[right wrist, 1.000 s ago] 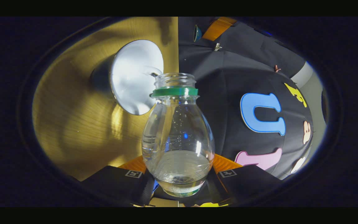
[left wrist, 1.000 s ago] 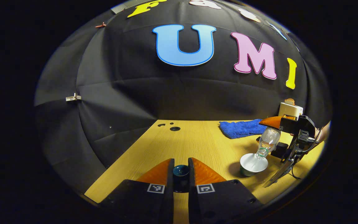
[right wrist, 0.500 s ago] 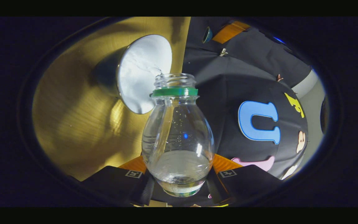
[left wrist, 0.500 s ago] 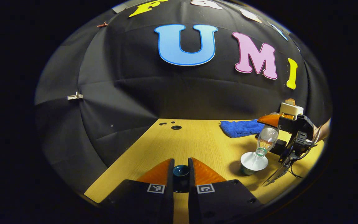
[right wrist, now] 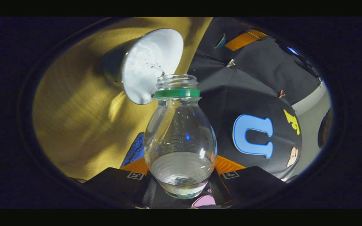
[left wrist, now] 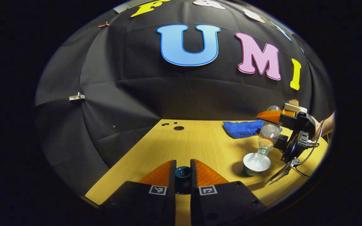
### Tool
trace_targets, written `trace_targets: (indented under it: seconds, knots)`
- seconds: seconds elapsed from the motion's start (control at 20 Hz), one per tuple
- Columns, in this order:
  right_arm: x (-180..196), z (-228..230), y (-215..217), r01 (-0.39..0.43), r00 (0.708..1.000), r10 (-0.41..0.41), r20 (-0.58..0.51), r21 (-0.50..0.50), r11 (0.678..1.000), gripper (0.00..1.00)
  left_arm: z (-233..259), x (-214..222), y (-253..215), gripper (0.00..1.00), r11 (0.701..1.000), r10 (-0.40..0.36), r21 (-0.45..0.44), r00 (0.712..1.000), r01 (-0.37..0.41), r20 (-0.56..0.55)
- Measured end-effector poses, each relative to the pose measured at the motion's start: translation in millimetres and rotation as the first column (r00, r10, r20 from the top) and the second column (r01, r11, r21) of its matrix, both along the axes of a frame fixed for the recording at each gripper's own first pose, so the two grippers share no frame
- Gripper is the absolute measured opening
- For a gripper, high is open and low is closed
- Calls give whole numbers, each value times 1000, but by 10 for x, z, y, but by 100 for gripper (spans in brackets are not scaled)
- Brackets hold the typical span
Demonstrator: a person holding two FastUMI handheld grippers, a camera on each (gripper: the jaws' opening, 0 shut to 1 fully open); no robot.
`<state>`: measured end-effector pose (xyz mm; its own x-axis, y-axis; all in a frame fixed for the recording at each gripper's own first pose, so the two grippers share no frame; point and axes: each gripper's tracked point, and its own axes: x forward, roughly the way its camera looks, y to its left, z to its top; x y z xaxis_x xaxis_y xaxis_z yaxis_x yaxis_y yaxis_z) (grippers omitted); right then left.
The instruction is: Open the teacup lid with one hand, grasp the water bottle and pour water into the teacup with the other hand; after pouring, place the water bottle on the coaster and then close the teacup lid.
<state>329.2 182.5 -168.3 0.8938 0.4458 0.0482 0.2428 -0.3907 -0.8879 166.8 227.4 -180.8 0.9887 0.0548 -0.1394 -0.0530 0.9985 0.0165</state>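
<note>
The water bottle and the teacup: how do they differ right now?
The water bottle is clear plastic with a green neck ring; the teacup is opaque, white inside. The water bottle is tipped mouth-down in the right tool; the teacup stands upright on the table. Both are open, uncapped and unlidded.

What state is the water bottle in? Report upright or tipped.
Tipped. The water bottle slants mouth-down over the teacup, clamped by the right gripper, a thin stream leaving its mouth.
</note>
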Motion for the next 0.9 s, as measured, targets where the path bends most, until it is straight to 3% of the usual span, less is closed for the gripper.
trace_targets:
  seconds: [0.05, 0.1, 0.35, 0.4, 0.5, 0.6, 0.65, 0.9]
  knots:
    - [19, 18, 10, -14, 1000, 14, 4, -16, 1000, 69, -6, -6, -1, 23, 1000, 1, 1, 1000, -1, 0]
    - [27, 34, 15, -26, 1000, 26, 8, -30, 999, 74, -3, -17, -3, 23, 1000, 2, 3, 1000, -2, 0]
    - [1, 127, 121, -83, 996, 84, 23, -54, 995, 74, -4, -39, -33, 23, 1000, 6, 6, 1000, -6, -2]
    - [4, 135, 150, -89, 996, 90, 24, -60, 994, 69, 11, -41, -42, 23, 1000, 6, 9, 1000, -6, 0]
    - [0, 134, 164, -99, 995, 101, 27, -71, 993, 74, 22, -46, -65, 23, 1000, 4, 16, 1000, -4, 3]
    - [6, 139, 160, -100, 994, 102, 26, -72, 992, 77, 49, -58, -80, 23, 1000, 4, 22, 1000, -4, 5]
    - [0, 132, 147, -100, 994, 102, 24, -71, 992, 74, 43, -58, -91, 23, 1000, 4, 25, 1000, -4, 6]
    - [31, 143, 76, -87, 996, 88, 20, -60, 994, 74, 45, -88, -111, 23, 1000, 10, 19, 1000, -10, 5]
